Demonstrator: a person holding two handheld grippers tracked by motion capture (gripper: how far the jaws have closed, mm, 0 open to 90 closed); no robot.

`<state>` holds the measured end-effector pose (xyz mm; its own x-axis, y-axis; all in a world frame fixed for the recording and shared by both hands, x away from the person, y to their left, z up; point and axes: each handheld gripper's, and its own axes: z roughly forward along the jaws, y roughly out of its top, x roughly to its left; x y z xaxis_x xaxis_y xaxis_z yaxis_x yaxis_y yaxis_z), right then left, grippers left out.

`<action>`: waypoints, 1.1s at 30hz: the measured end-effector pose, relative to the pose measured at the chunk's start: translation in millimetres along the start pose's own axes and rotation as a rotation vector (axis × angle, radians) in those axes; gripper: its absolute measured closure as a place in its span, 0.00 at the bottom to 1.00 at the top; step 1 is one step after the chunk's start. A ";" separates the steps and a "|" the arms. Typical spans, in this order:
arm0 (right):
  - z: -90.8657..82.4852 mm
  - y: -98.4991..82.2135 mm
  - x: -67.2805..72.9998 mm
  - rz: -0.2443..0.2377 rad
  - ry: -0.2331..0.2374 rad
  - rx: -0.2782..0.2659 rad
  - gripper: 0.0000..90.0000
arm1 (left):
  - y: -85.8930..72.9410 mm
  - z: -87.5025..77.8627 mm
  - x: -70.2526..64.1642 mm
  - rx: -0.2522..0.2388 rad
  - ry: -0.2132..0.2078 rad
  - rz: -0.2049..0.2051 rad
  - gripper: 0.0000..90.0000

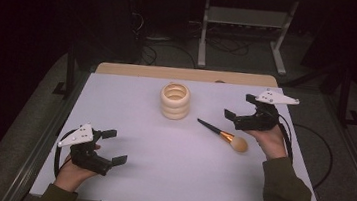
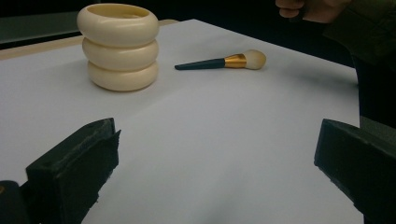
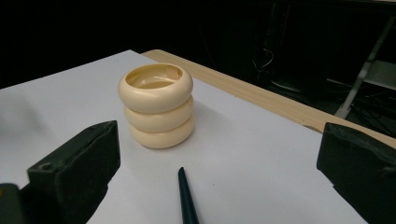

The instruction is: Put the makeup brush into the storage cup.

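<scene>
Nearest the person, the left gripper hangs low over the front left of the white table, well away from the cream holder, its jaws spread wide with nothing between them. Farther in, to the right and a little nearer than the holder, lies the makeup brush, flat on the table. Its long axis runs on a diagonal: the dark handle tip points back toward the holder's base, and the pale bristle head points away from it, toward the person's right hand. The right gripper hovers just right of the holder, jaws also spread and empty, with the brush below and just in front of them; in the right gripper view the handle tip comes up between its jaws, aimed at the holder. So the right gripper is clearly the nearer one, and I'd guess the brush is its to take, closing across the handle. Farthest back stands the holder itself, three stacked ring shapes with an open top; what I can see of the inside looks empty.
</scene>
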<state>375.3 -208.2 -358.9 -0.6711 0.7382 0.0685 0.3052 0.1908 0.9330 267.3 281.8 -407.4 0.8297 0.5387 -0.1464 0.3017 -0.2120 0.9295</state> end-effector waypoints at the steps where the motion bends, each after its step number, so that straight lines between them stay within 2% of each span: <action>1: 0.0 0.0 0.0 0.000 0.000 0.000 0.00 | 0.0 0.0 0.0 0.000 0.000 0.000 0.00; 7: 5.1 1.3 -3.0 -0.004 0.002 0.003 0.00 | -0.2 -0.7 0.0 -0.015 0.000 -0.008 0.00; 19: 12.8 4.8 -7.8 -0.011 0.008 0.038 0.00 | -0.2 0.0 -0.7 -0.013 -0.005 -0.007 0.00; 26: 16.9 4.8 -10.2 -0.006 0.015 0.082 0.00 | -0.2 -0.1 -0.7 -0.012 -0.006 -0.005 0.00; 33: 23.0 7.1 -9.7 -0.024 0.019 0.138 0.00 | -0.1 -0.5 -0.6 -0.015 -0.005 -0.006 0.00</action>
<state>399.5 -199.2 -361.1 -0.6914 0.7204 0.0547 0.3781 0.2962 0.8771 266.5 281.9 -407.3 0.8301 0.5361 -0.1534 0.2997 -0.1969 0.9335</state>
